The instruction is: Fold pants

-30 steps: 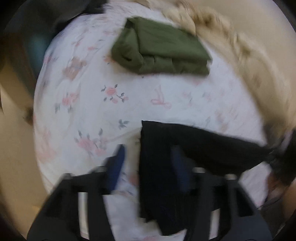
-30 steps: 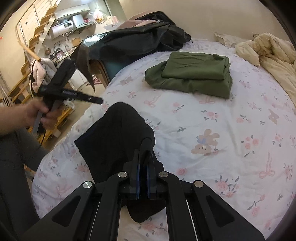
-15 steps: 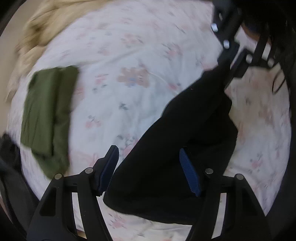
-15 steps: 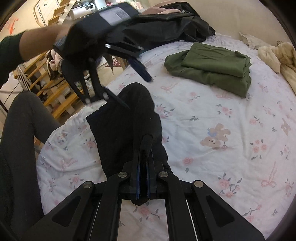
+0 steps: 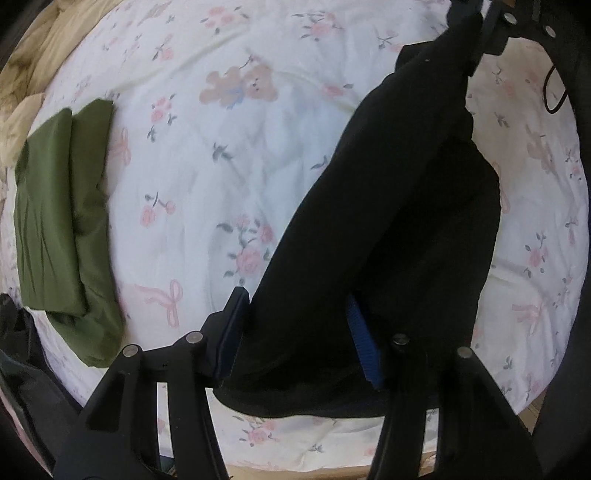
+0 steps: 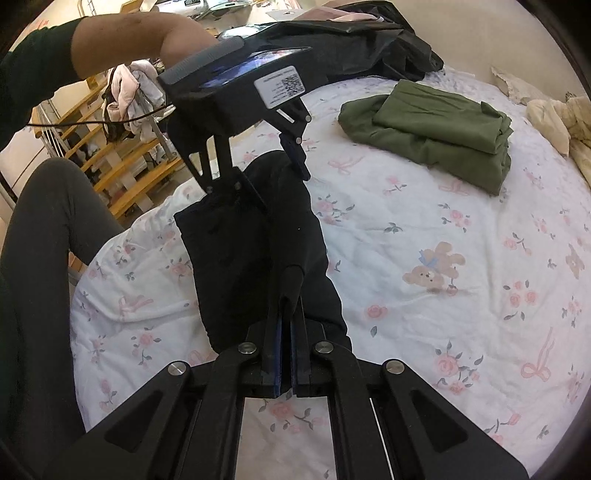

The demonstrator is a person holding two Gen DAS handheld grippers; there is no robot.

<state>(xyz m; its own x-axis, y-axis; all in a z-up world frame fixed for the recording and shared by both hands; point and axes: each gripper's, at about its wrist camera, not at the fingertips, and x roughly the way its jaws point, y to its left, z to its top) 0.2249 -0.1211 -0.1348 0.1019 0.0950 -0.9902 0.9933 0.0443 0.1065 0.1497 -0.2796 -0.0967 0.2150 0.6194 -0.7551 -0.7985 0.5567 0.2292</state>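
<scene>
Floral quilted bedspread [image 6: 461,206], limp black pants [image 6: 258,236]

A bed [image 6: 480,229] with a white sheet printed with roses, bows and bears fills the scene. A cream wall [image 6: 461,33] stands behind it. At far left, wooden shelves [image 6: 122,177] hold clutter, with clothes [image 6: 136,92] hanging there.
</scene>
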